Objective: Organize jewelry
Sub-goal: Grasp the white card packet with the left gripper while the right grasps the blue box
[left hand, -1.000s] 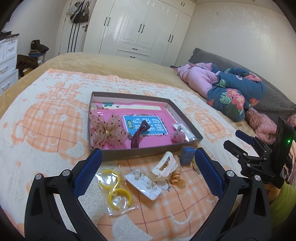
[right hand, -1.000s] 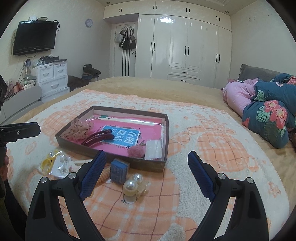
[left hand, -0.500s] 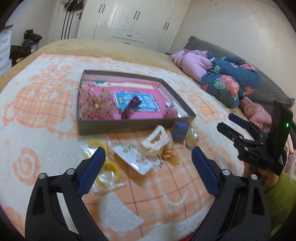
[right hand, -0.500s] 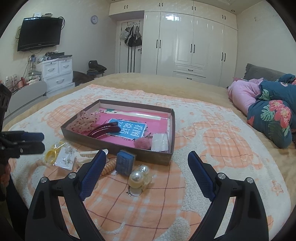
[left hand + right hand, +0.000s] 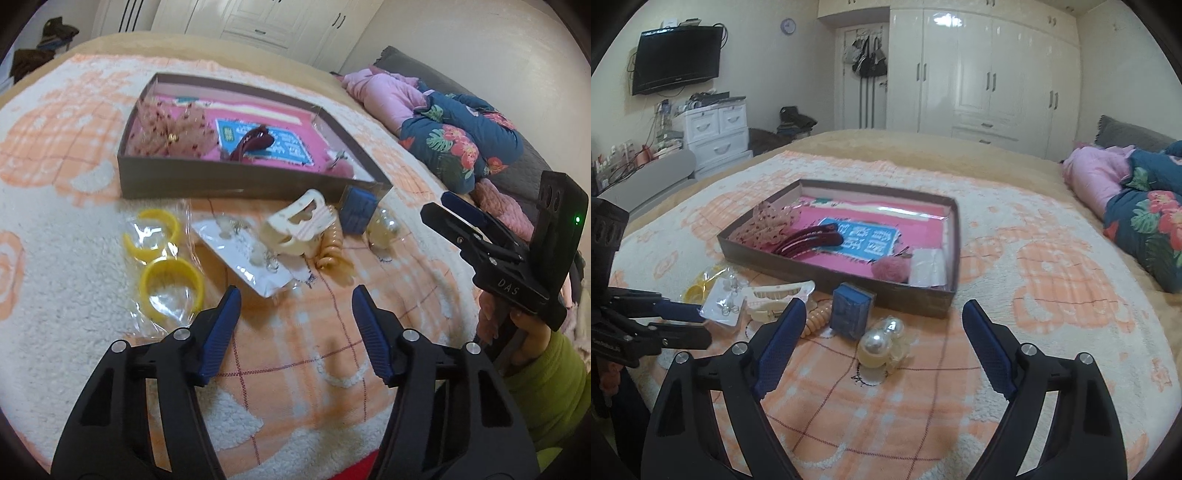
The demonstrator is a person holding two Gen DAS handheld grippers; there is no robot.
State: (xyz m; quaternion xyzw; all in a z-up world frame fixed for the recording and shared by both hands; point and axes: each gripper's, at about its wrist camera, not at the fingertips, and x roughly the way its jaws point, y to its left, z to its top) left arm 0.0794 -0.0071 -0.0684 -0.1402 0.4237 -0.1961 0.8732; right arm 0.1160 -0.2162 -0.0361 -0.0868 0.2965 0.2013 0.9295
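**A:** How far along is the tidying?

**B:** Partway, I'd judge. The box [image 5: 919,301] on the blanket [image 5: 1052,280] already holds a lace bow [image 5: 170,125], a dark red hair clip [image 5: 809,242], a pink pompom [image 5: 890,267] and a small clear packet [image 5: 929,271]. In front of it, loose on the blanket, lie two yellow bangles [image 5: 171,282] in a clear wrapper, a card of earrings [image 5: 251,254], a cream claw clip [image 5: 299,225], an orange coil tie [image 5: 332,251], a small blue box [image 5: 851,312] and a pearl bobble [image 5: 875,347].

**A:** And the tools?

**B:** The left gripper [image 5: 295,306] is half open and closing, nothing between its jaws; it hovers just short of the earring card. The right gripper [image 5: 884,332] is wide, narrowing slightly, also empty, near the pearl bobble.

**A:** The room?

**B:** A bedroom: a bed under a fluffy orange-and-cream blanket, folded bedding [image 5: 1145,206] to one side, white wardrobes [image 5: 979,74], a television [image 5: 677,59] on the wall, white drawers [image 5: 716,133] below it.
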